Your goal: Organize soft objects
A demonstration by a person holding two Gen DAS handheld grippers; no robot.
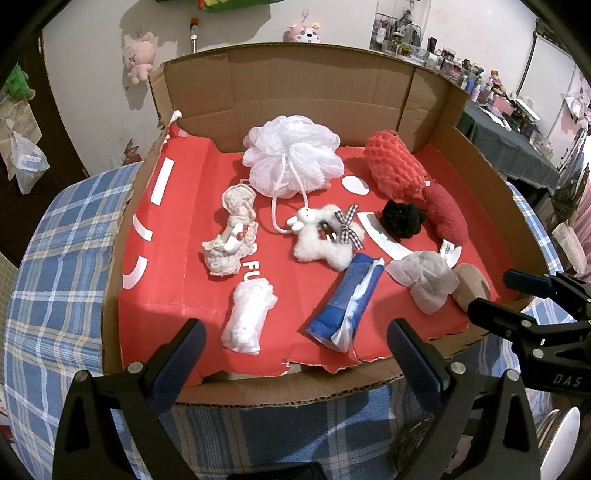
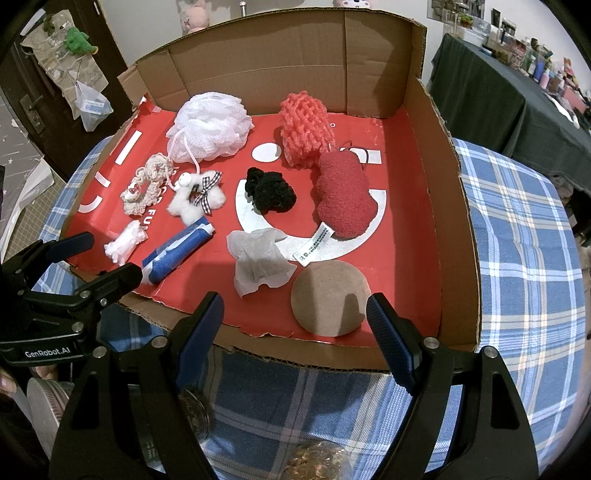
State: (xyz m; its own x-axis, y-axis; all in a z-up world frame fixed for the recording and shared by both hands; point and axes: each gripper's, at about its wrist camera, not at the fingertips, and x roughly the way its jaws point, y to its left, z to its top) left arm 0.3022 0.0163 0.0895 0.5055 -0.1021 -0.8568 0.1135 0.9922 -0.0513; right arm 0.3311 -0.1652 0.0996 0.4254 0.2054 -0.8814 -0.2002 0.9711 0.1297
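Scrunchies (image 2: pixel 271 192) (two), one bath pouf (image 2: pixel 210 125).

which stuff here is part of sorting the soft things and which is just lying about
To sort: white mesh bath pouf, coral net sponge, red fuzzy pouch, black scrunchie, round tan puff, white bunny plush.

Lying about: pink wall plush, hanging plastic bag.

Blue plaid cloth (image 2: pixel 517 229) covering the bench, lower and right parts of the frame. Pink plush (image 1: pixel 138 55) hanging on the white wall, upper left; a second pink plush (image 1: pixel 304 33) at top centre, a brush (image 1: pixel 193 33) between them. Green plush (image 2: pixel 77 38) on the dark door, upper left, with a clear plastic bag (image 2: pixel 94 105) below it. Dark-draped table (image 2: pixel 498 96), upper right, crowded with small bottles and boxes.
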